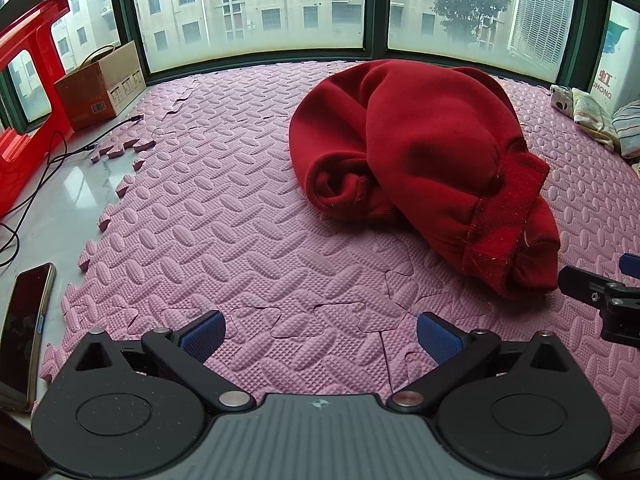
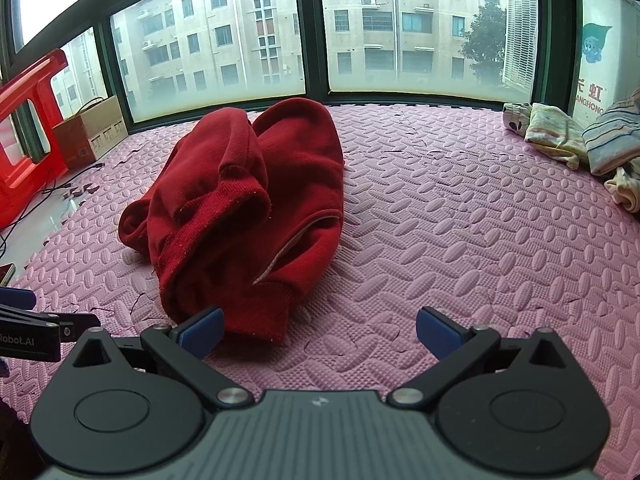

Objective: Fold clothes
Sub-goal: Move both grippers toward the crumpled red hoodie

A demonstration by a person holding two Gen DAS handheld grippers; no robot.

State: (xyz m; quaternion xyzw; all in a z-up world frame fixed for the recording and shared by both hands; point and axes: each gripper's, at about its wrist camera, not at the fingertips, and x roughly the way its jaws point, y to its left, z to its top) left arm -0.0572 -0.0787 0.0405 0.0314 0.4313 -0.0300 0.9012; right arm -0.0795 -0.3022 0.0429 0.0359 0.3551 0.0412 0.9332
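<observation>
Taking the red sweatshirt [image 1: 424, 168] as the landmark, the far left holds a red plastic stool [image 1: 28, 92] and a cardboard box [image 1: 100, 84] against the window. Nearer, still left of the garment, black cables [image 1: 40, 176] trail over the bare pale sill, and a phone [image 1: 24, 332] lies at the edge of the pink foam mat [image 1: 224, 216].

The left gripper [image 1: 320, 334] sits low over the mat, left of and nearer than the sweatshirt, its blue pads spread wide with nothing between them.

The sweatshirt itself lies crumpled in a heap near the middle of the mat, sleeves and body bunched over each other, a ribbed cuff or hem [image 1: 496, 240] facing the near side. It is not yet laid flat, so folding looks unstarted.

The right gripper [image 2: 320, 334] is also spread and empty, just short of the garment's near ribbed edge, its left pad [image 2: 202, 330] close to the fabric; I cannot tell whether it touches.

To the right of the sweatshirt, well apart, a pile of pale striped clothes [image 2: 580, 140] rests against the window corner.

The main risk, as I judge it, is pinching several bunched layers at once: lifting would then drag the heap along as a lump instead of spreading it. A pad could also dig into the soft mat and lift one of its interlocking tiles with the cloth. A wide sweep leftward could snag the cables or knock the phone.
</observation>
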